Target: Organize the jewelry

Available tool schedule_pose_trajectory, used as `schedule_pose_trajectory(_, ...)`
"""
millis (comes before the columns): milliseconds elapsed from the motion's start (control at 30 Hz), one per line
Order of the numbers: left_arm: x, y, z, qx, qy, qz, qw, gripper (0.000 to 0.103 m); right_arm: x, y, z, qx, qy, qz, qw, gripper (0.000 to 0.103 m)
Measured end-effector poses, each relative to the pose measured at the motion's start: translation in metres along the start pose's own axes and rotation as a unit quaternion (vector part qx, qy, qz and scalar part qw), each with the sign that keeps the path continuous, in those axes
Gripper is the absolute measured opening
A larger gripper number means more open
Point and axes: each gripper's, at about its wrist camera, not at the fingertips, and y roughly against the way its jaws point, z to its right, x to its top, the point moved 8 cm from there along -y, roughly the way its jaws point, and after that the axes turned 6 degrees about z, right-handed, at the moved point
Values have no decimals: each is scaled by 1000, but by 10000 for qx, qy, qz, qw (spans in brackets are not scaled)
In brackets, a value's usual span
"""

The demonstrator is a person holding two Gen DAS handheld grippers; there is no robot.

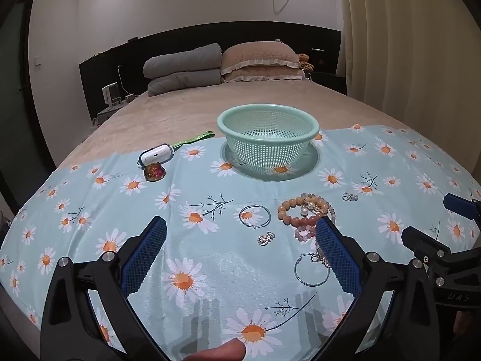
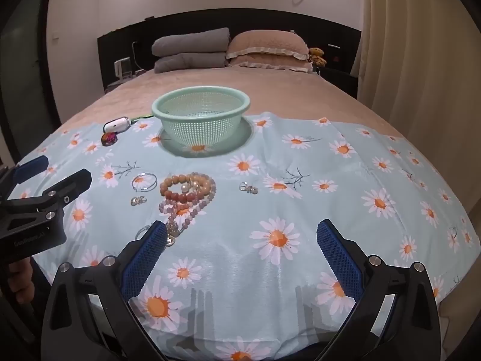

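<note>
Basket (image 1: 267, 144): pale green plastic, perforated mesh wall, smooth rim.
Cloth (image 1: 210, 270): daisy-print fabric, slight sheen.
Beaded bracelets (image 1: 303, 210): polished, glossy beads.
Hoop (image 1: 255, 216): thin shiny metal.
Bed (image 1: 186, 108): beige, matt, plush cover.
Claw pads (image 1: 144, 258): blue, textured grid.

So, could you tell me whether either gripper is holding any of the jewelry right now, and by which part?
Nothing is held. The left gripper and right gripper are both open above the cloth, and the bead bracelets lie untouched.
</note>
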Motion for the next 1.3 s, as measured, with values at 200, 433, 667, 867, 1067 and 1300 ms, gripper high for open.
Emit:
schedule_pose_trajectory(200,0,3,-2,-94,-35,42,9999,97,-2,-4,-3,-28,88,-86,9999,95)
schedule_pose_trajectory(433,1,2,3,5,-123,12,9999,97,-1,-2,-4,6,151,11,9999,95)
schedule_pose_trajectory(667,1,1,2,-30,-118,7,9999,97,-1,-3,-5,3,173,-2,9999,95)
schedule_pose_trajectory(867,0,0,1,-60,-106,-58,9999,97,-2,-4,-5,-11,163,-16,9999,95)
schedule_pose_trajectory(1067,0,1,3,-109,-138,-71,9998,97,-1,-3,-4,-9,160,-7,9999,95)
schedule_pose_trajectory(1300,0,0,2,-117,-121,-107,9998,97,-1,-3,-5,-18,174,-4,9998,95)
